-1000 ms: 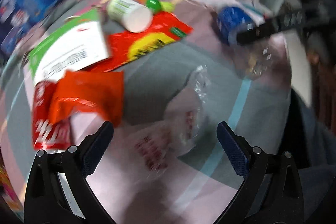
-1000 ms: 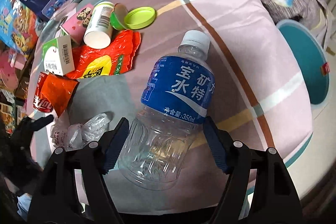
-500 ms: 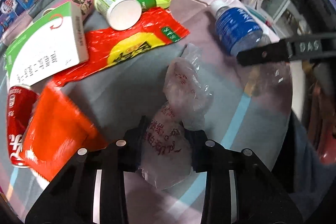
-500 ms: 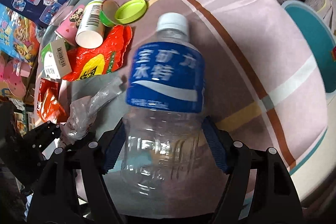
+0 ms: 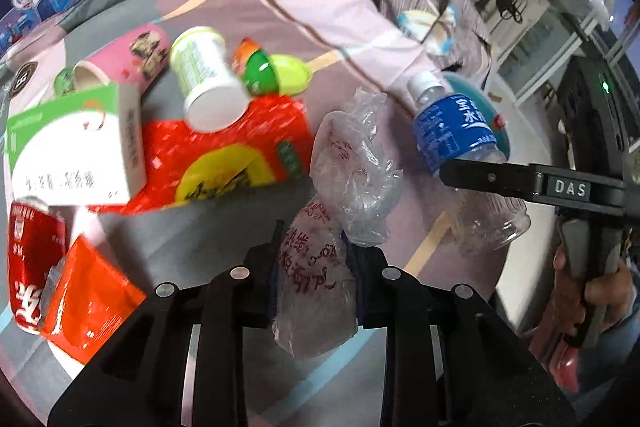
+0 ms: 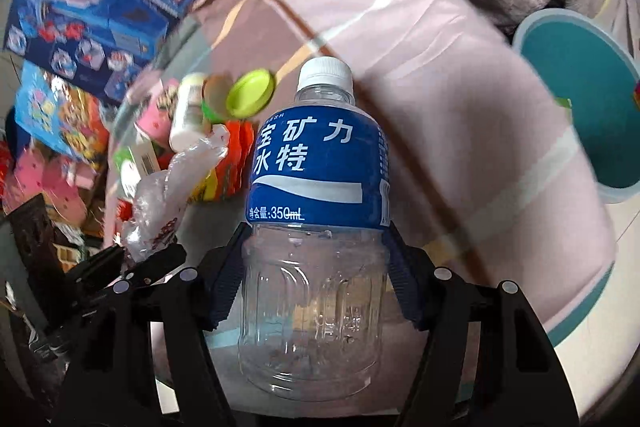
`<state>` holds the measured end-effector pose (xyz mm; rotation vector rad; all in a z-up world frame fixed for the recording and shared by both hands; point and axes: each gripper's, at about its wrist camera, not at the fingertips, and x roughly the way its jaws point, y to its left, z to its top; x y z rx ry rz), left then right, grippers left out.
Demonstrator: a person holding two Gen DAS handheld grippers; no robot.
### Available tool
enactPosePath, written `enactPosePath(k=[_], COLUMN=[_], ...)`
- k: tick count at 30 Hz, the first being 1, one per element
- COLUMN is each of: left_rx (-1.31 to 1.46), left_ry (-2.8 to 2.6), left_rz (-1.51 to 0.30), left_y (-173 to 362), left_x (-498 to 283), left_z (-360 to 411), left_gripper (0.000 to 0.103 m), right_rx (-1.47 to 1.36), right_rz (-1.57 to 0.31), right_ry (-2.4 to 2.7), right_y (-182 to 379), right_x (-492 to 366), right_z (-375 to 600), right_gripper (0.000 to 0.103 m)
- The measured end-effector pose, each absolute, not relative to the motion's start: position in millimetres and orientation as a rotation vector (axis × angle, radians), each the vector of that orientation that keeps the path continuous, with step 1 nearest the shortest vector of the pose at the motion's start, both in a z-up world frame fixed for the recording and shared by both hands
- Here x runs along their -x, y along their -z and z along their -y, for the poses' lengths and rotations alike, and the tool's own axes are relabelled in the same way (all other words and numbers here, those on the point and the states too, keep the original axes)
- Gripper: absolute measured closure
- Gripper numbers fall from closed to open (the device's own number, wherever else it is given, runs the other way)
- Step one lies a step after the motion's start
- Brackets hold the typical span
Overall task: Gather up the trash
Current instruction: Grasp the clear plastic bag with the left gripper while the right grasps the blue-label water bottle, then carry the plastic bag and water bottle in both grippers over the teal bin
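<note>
Left claw [image 5: 316,263]: closing, clenched on plastic bag [image 5: 352,179]. Right claw [image 6: 316,267]: closing, grasping bottle [image 6: 318,227]; bin [image 6: 584,115] beyond, right.

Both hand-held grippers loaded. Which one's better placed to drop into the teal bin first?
Right, probably. The right hand-held gripper, jaws closing, holds the water bottle, and the teal bin sits on its side, just past the bedspread's edge. The left hand-held gripper, closing on the plastic bag, is over the trash pile, farther off.

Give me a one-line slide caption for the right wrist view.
Right gripper jaws closing on an empty blue-labelled water bottle above the pink striped cloth, teal bin off to the side.
</note>
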<state>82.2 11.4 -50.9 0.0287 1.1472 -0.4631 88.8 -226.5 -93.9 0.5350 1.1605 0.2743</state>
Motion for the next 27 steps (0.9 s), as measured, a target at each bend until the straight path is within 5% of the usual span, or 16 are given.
enactPosePath(k=[14,27], left_rx=[-0.119,-0.239], left_ry=[0.614,0.740], left_rz=[-1.140,-1.198], left_y=[29.0,48.2], left_x=[-121.3,-146.1], left_z=[132.1,256.8], left_gripper=[0.075,0.075], right_rx=[-0.723,-0.824], right_rz=[-0.991,-1.041], right_ry=[-0.062,0.100], right_y=[71.9,117.1], right_x=[-69.6,-73.9], right_z=[384.0,487.9], right_gripper=[0.040,0.040])
